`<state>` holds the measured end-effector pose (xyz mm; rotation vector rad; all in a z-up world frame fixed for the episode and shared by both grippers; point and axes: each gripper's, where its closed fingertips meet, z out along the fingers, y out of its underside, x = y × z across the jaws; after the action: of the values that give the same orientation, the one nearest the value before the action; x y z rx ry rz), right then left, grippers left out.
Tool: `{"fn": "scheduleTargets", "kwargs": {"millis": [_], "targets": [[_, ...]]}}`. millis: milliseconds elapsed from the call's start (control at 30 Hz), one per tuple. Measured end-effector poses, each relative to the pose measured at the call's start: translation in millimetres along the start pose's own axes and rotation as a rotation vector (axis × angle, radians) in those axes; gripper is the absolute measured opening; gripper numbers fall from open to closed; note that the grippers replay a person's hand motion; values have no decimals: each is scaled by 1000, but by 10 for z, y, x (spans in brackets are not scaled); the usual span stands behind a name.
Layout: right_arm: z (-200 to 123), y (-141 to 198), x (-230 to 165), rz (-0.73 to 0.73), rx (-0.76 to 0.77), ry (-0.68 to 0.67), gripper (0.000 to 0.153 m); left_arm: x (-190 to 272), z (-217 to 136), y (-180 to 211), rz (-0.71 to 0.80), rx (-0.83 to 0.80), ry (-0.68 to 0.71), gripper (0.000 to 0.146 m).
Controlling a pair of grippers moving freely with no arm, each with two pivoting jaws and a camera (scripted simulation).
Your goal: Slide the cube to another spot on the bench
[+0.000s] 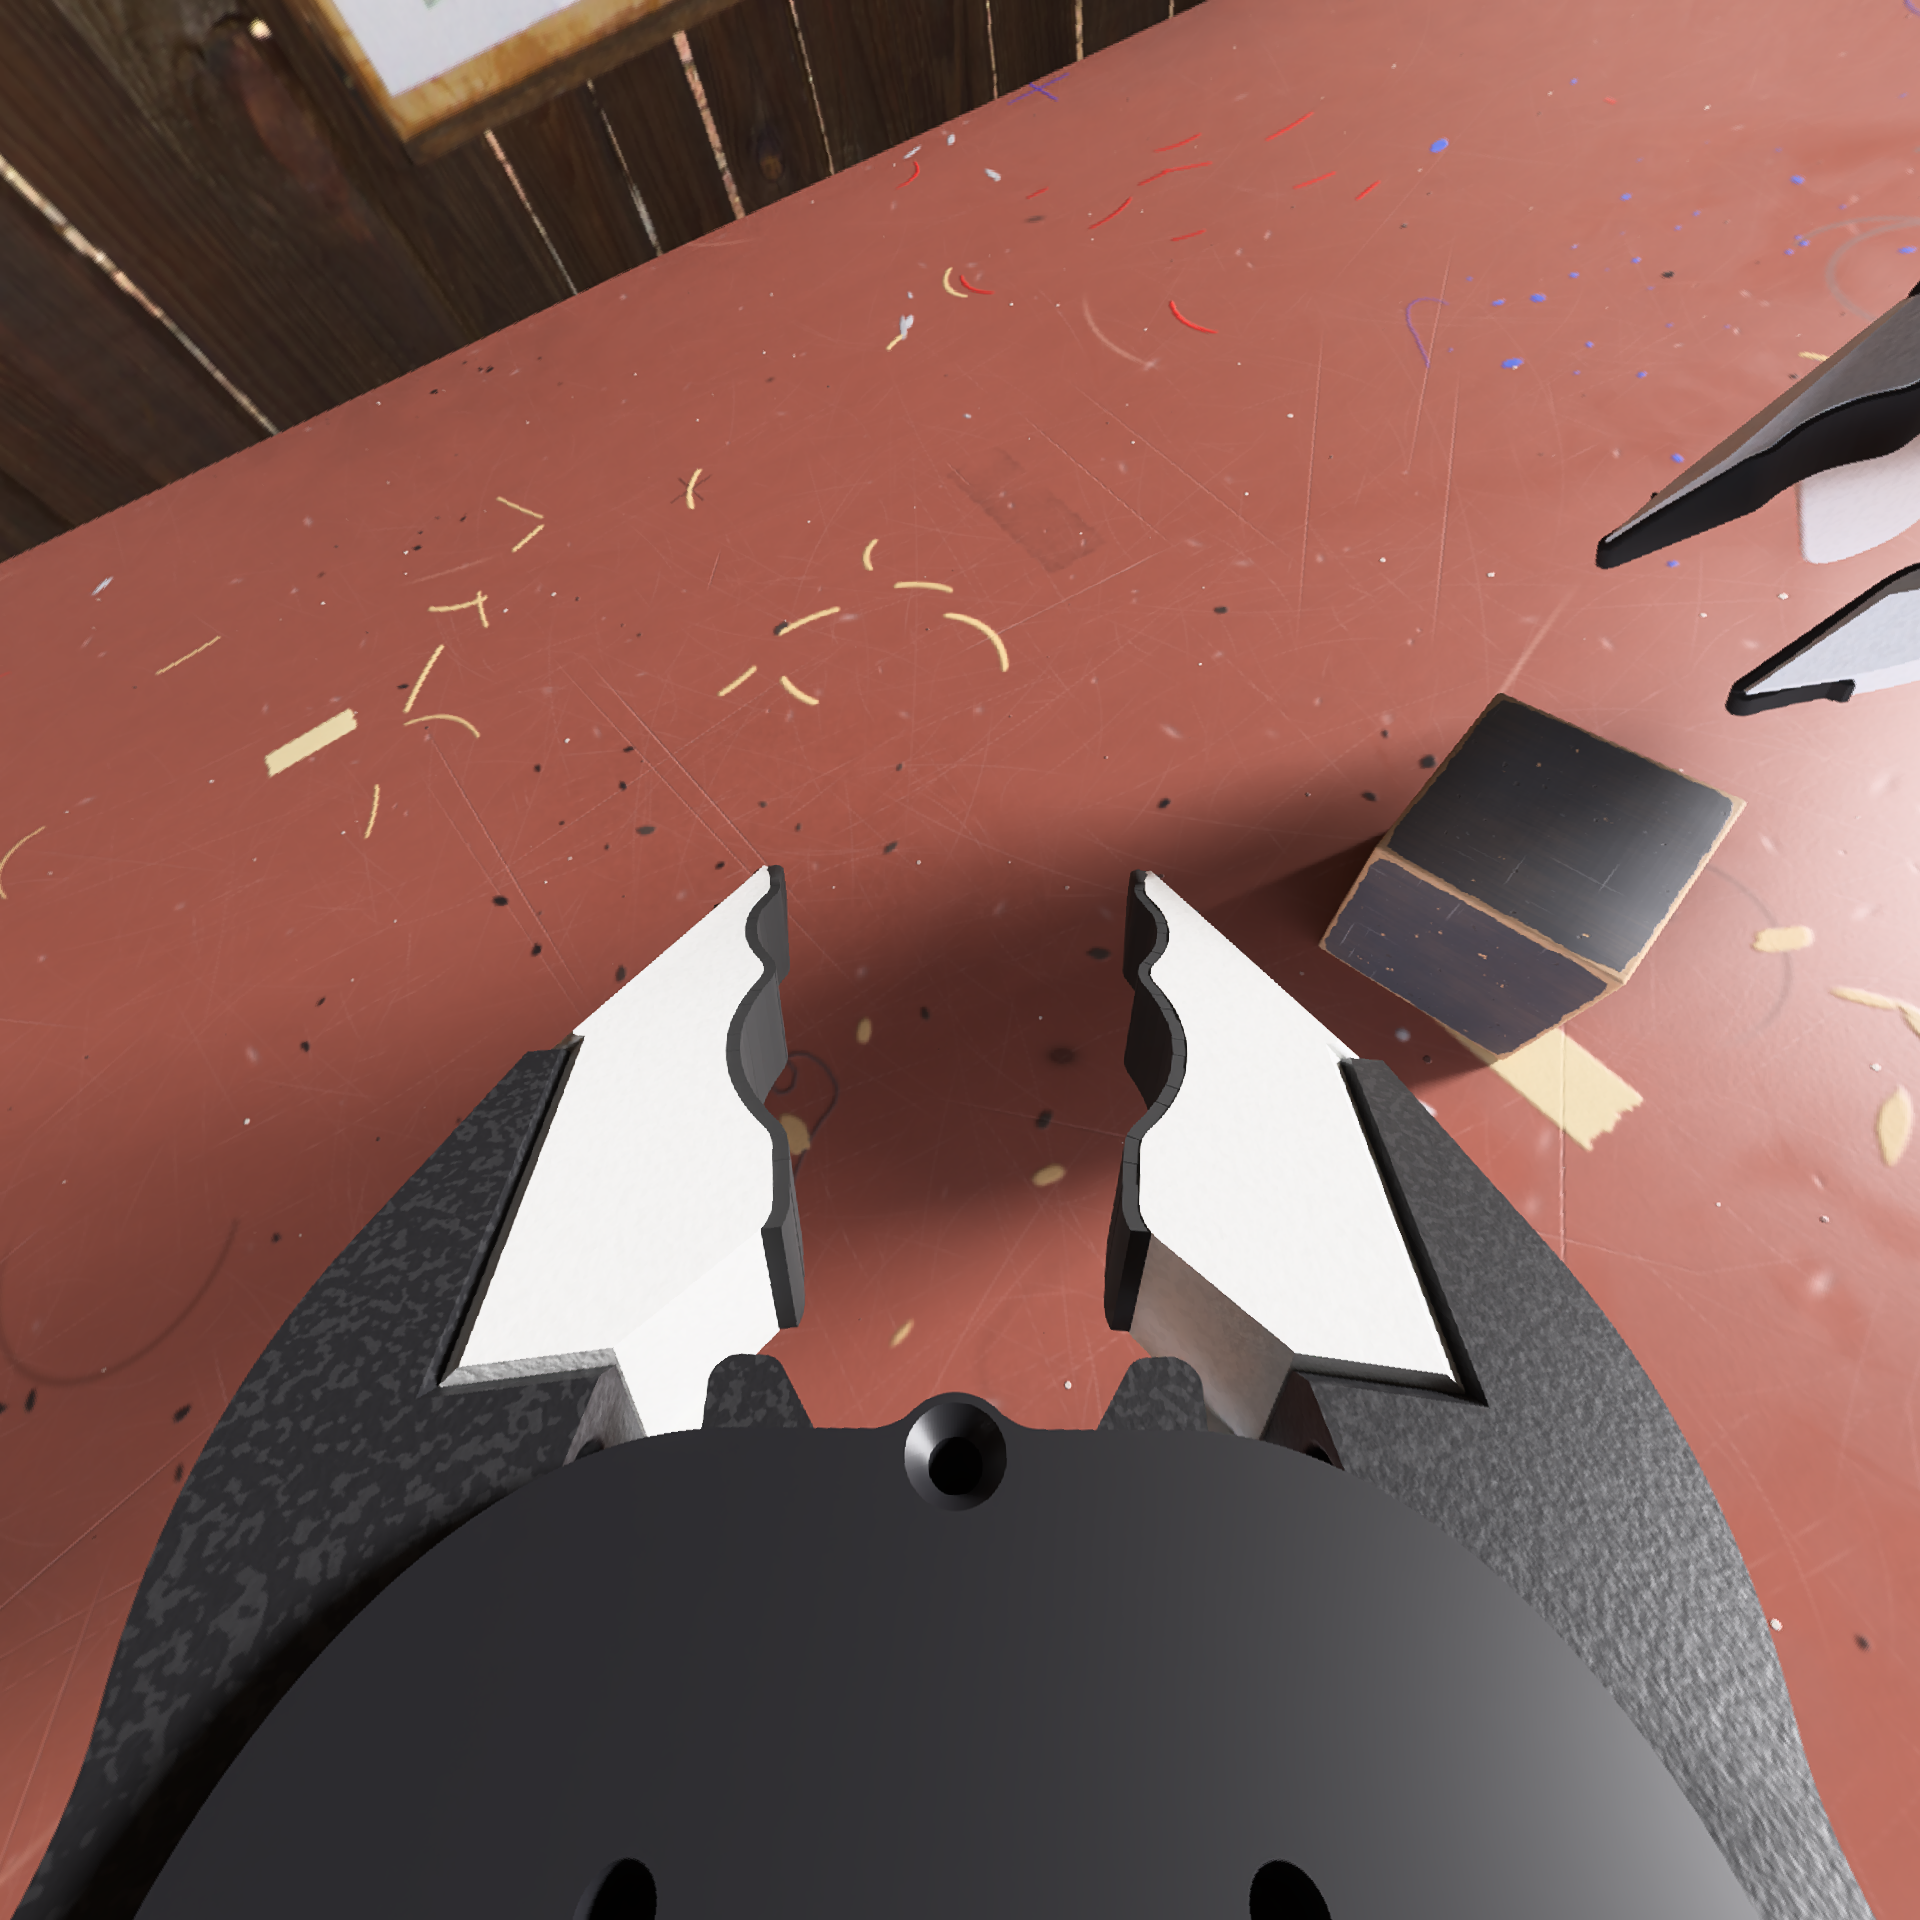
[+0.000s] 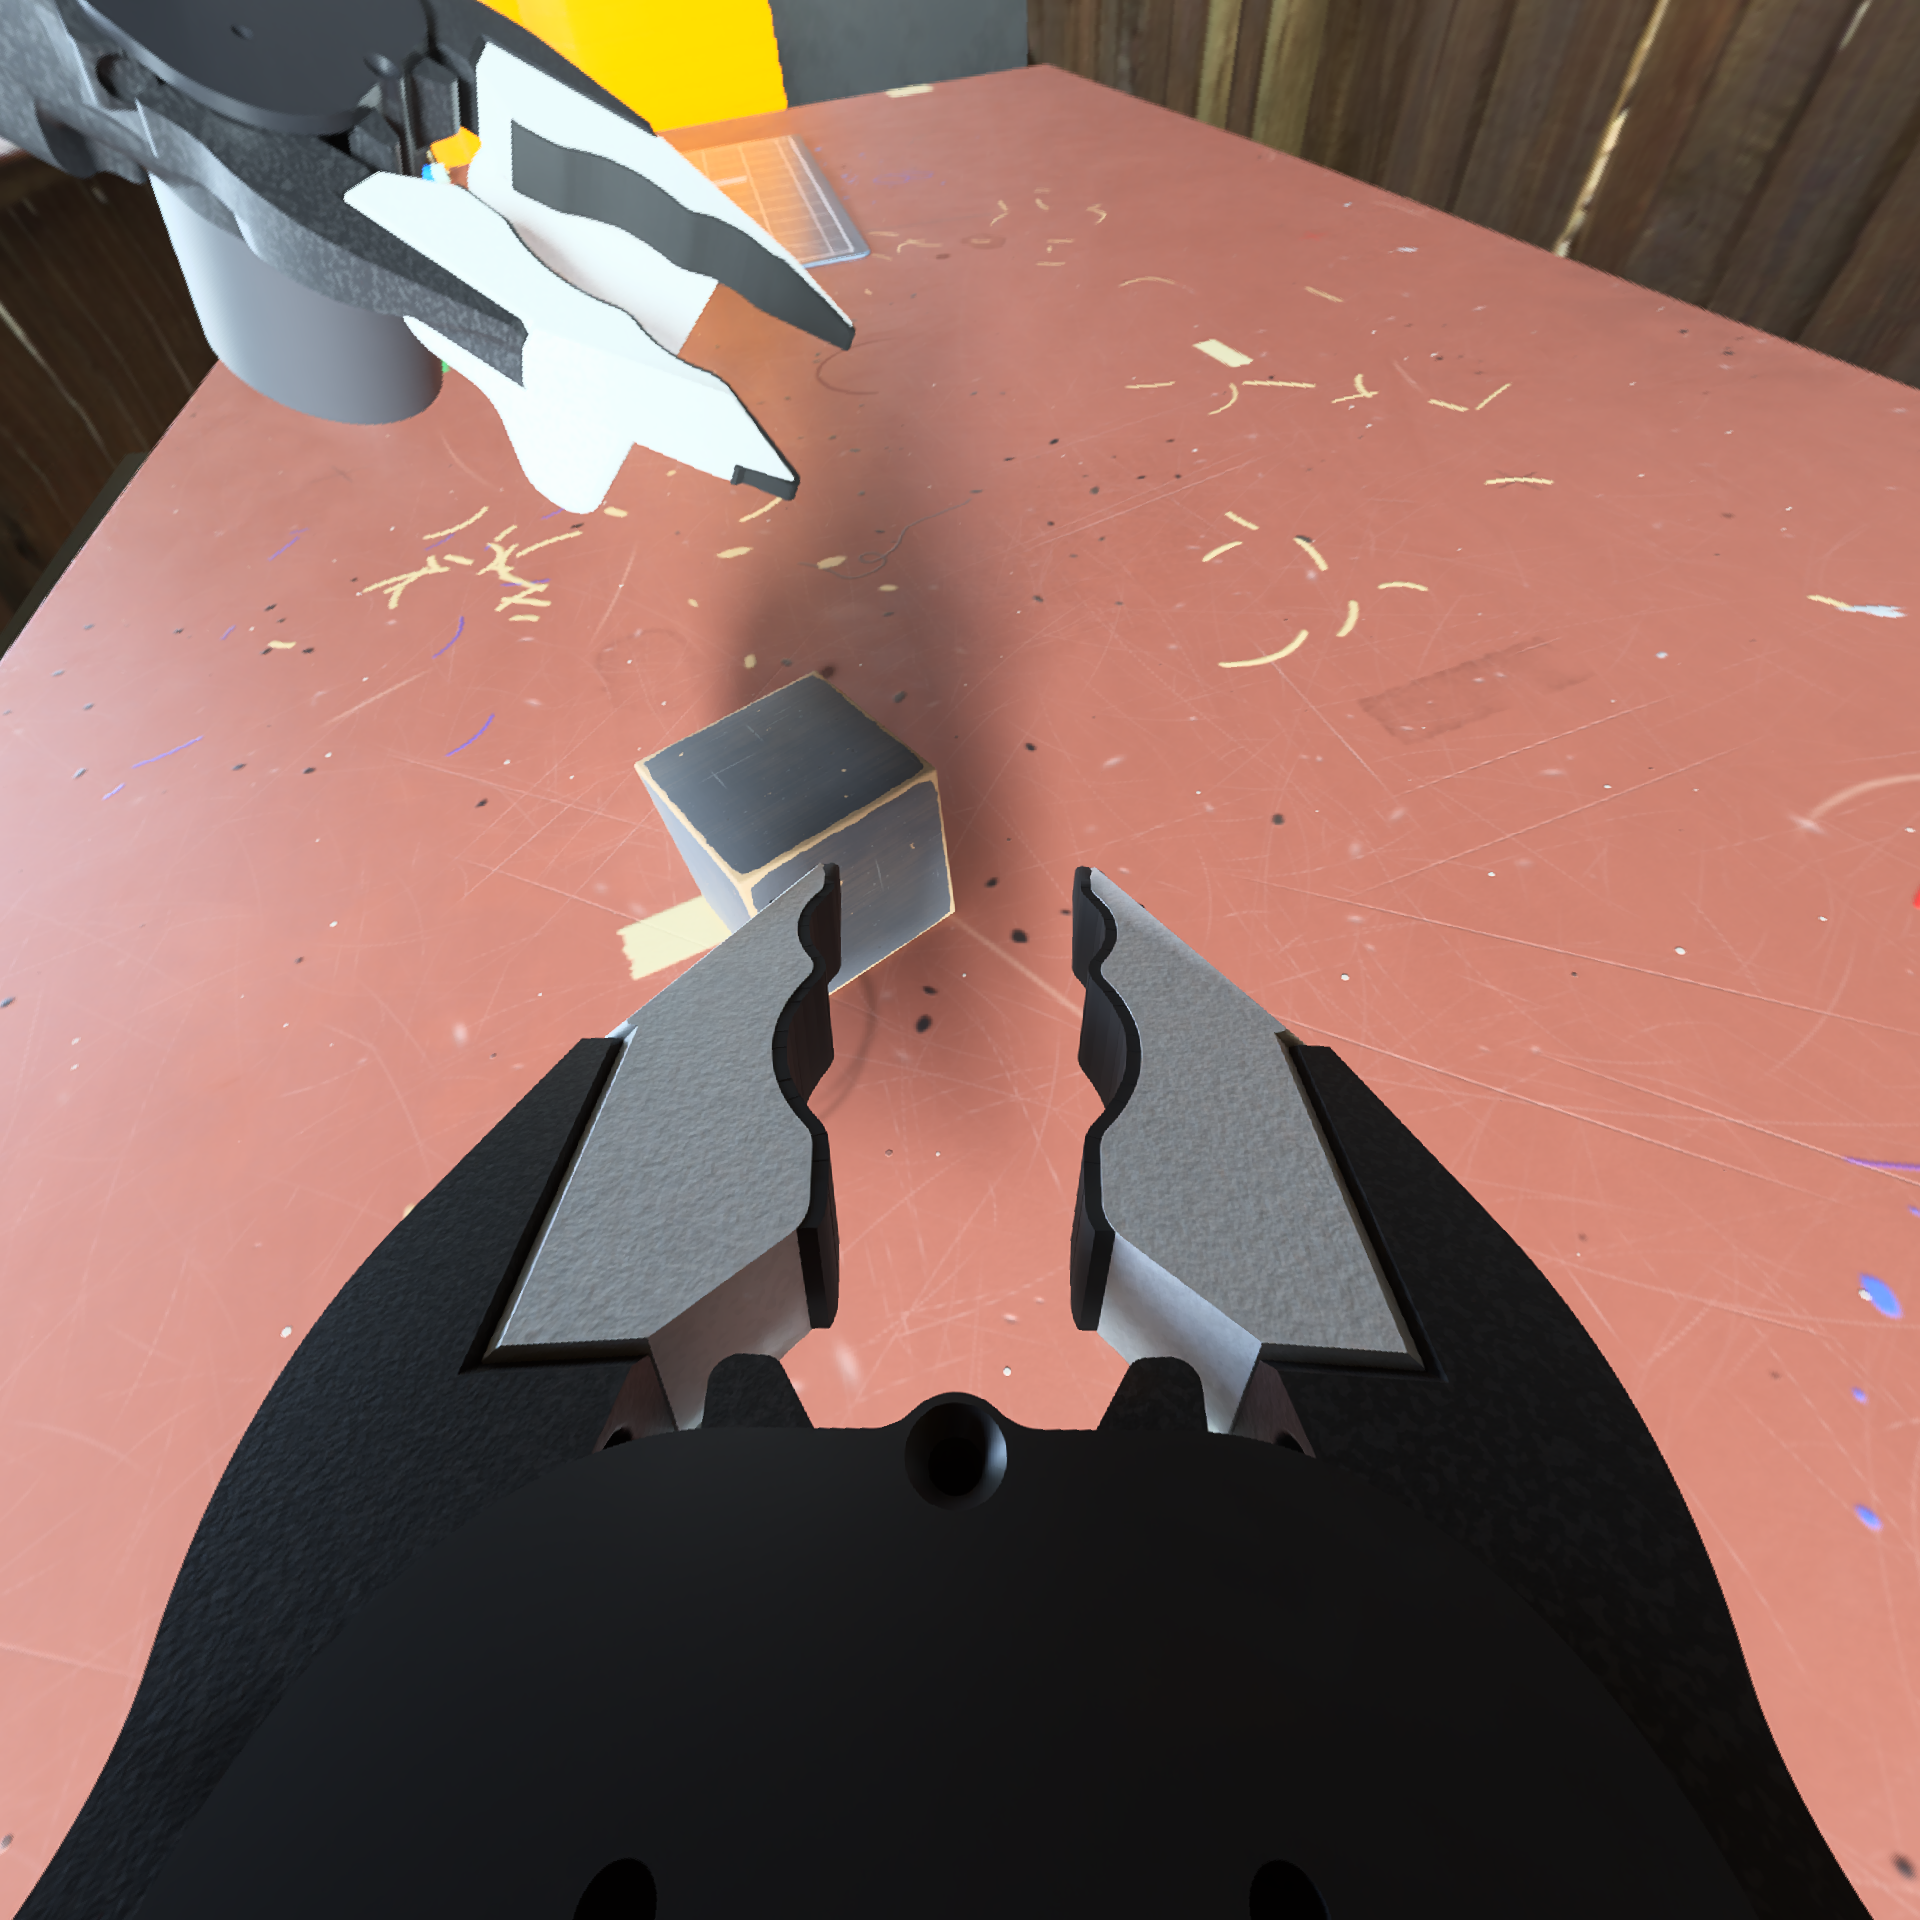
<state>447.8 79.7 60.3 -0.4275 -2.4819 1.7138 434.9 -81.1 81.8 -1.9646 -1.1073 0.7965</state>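
Note:
A dark cube with pale worn edges sits on the red bench, to the right of my left gripper, which is open, empty and hovering above the bench. In the right wrist view the cube lies just ahead and left of my right gripper, which is open and empty. Its left fingertip overlaps the cube's near corner; contact cannot be told. The right gripper's fingertips show at the far right of the left wrist view. The left gripper hangs beyond the cube in the right wrist view.
A strip of pale tape lies by the cube. A grey cylinder, a yellow object and a gridded mat stand at the bench's far end. A wooden plank wall borders the bench, with a framed board.

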Motion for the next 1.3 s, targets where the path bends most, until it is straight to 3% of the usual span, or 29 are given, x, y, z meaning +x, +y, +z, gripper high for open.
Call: {"fn": "scheduleTargets", "kwargs": {"millis": [133, 267, 333, 433, 600, 700, 900, 1033, 1133, 1300], "targets": [[-53, -20, 50, -42, 37, 64, 43, 23, -18, 12, 48, -27, -30, 67], [-94, 11, 104, -197, -13, 159, 17, 195, -72, -146, 94, 57, 2, 70], [-100, -6, 118, -200, -26, 188, 15, 298, -79, -179, 85, 74, 56, 74], [-113, -29, 158, -202, -25, 238, 24, 348, -102, -201, 105, 80, 59, 78], [-95, 148, 138, -179, -91, 194, 60, 278, -167, -262, 196, 109, -57, 78], [-150, 170, 153, -119, -75, 175, 68, 402, -155, -275, 135, 151, 26, 89], [-323, 201, 340, -103, -66, 280, 75, 538, -243, -283, 90, 157, 70, 96], [-348, 245, 429, -110, -100, 332, 78, 772, -197, -106, 69, 32, 188, 100], [-338, 243, 424, -131, -106, 336, 77, 1010, -175, 43, 151, -85, 335, 94], [-339, 227, 430, -182, -119, 357, 76, 1078, -80, 72, 373, -249, 412, 84]]}}
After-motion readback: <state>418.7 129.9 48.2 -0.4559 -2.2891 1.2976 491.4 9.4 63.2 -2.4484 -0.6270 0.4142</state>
